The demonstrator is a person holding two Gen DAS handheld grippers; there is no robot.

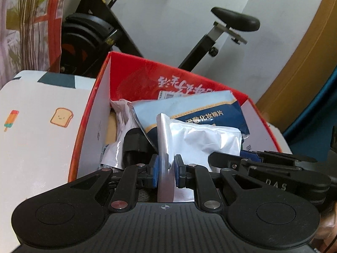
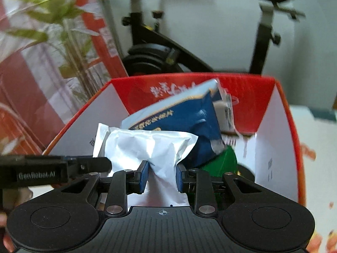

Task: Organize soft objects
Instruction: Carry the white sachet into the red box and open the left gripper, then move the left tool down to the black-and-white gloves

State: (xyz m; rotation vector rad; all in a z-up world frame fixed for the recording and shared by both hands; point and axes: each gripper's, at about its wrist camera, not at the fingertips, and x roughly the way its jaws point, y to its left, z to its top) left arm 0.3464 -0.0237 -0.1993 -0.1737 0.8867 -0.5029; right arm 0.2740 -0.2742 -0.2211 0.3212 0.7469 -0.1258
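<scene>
2 grippers pinch 1 white pouch [image 1: 202,139] over the red box [image 1: 134,78]: left gripper [image 1: 166,170] its edge, right gripper [image 2: 162,174] its crumpled end.

A black exercise bike [image 1: 101,31] is seen against a white wall [image 1: 179,10]. Left of the bike, a plant-patterned curtain [image 1: 25,27] hangs; right, a wooden door [image 1: 305,59].

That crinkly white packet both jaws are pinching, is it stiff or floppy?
Probably floppy: the white packet creases and bunches where it is pinched. It looks puffy, so likely light. Its shiny film may be slippery.
</scene>
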